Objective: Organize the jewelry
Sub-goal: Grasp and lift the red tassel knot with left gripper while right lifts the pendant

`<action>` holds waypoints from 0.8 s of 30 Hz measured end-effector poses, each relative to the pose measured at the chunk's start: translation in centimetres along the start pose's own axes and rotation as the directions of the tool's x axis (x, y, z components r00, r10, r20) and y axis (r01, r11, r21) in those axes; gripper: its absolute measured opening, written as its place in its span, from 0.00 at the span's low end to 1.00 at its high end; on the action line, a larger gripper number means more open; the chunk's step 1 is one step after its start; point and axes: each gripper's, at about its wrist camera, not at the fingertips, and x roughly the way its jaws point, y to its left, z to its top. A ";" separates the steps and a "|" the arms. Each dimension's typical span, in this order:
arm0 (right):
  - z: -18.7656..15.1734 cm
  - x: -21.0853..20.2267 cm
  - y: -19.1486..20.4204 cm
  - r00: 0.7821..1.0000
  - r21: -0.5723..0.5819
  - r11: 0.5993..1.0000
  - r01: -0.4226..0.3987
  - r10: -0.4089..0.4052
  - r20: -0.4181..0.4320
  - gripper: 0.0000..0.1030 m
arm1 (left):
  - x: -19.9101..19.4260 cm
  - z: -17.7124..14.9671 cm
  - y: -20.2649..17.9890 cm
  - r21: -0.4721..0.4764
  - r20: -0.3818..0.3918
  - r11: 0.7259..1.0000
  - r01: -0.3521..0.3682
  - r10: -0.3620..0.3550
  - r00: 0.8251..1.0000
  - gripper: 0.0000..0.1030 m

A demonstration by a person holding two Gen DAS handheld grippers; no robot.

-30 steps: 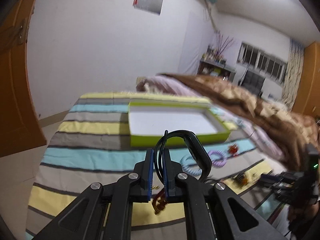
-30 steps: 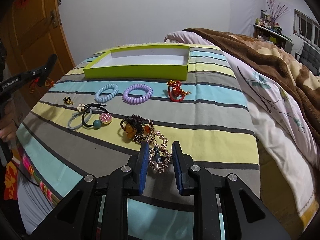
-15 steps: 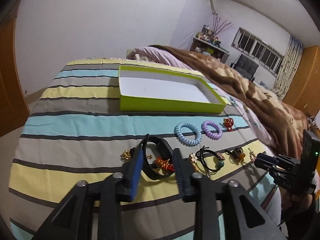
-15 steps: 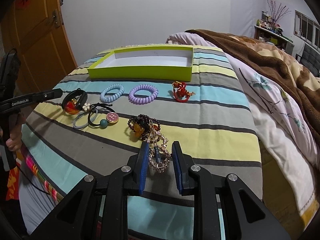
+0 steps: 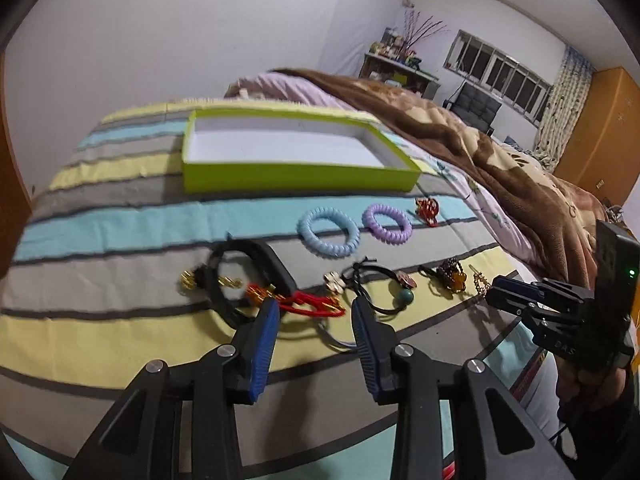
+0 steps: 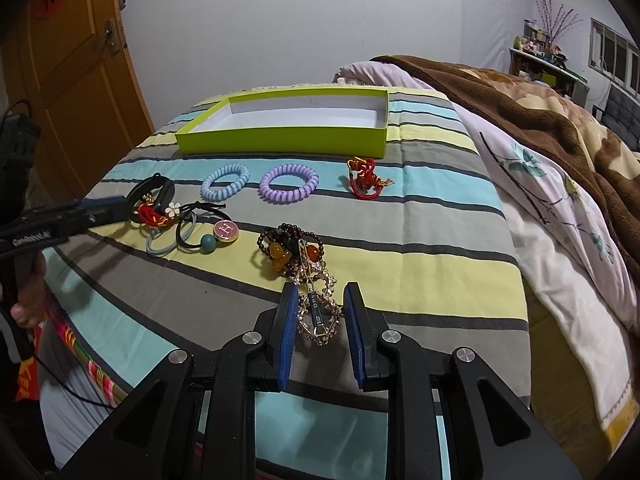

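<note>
Your left gripper (image 5: 314,322): jaws now spread, empty. A second ago it pinched black bracelet (image 5: 240,276) aloft; that now lies on striped bedspread (image 5: 120,224) with red cord charm (image 5: 316,304), just ahead of tips. So item released outside box, not organized.

Your right gripper (image 6: 320,312): jaws parted either side of gold chain (image 6: 320,320), unchanged, not yet closed.

Right view alone shows the chain, hidden in left view.

Farther: blue coil tie (image 5: 329,231), purple coil tie (image 5: 387,224), green box (image 5: 296,176) empty.
</note>
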 end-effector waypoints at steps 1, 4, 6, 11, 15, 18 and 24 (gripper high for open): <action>0.0 0.0 -0.1 1.000 0.001 1.000 0.002 -0.002 0.000 0.23 | 0.3 -0.2 -0.1 -0.017 -0.013 1.000 0.003 -0.003 1.000 0.36; -0.1 0.0 -0.5 1.000 0.006 1.000 0.008 -0.008 -0.001 0.23 | 0.9 -0.8 0.2 -0.106 -0.042 0.994 0.038 -0.042 0.998 0.36; -0.1 0.1 -0.7 1.000 0.010 1.000 0.010 -0.010 -0.003 0.23 | 1.2 -0.7 0.6 -0.152 -0.039 0.988 0.039 -0.045 0.998 0.36; -0.2 0.2 -0.8 1.000 0.015 1.000 0.006 -0.006 -0.003 0.23 | 2.1 -0.1 1.5 -0.227 -0.018 0.973 0.036 -0.041 0.999 0.36; -0.2 0.2 -0.8 1.000 0.014 1.000 0.004 -0.004 -0.003 0.23 | 2.9 0.1 2.1 -0.275 -0.026 0.961 0.005 -0.013 1.000 0.24; -0.2 0.3 -0.7 1.000 0.011 1.000 0.003 -0.003 -0.004 0.23 | 3.3 0.1 2.4 -0.293 -0.025 0.956 -0.009 0.002 1.000 0.13; -0.3 0.3 -0.6 1.000 0.011 1.000 0.001 -0.001 -0.005 0.23 | 2.7 0.1 2.4 -0.283 -0.008 0.959 -0.032 0.031 0.999 0.07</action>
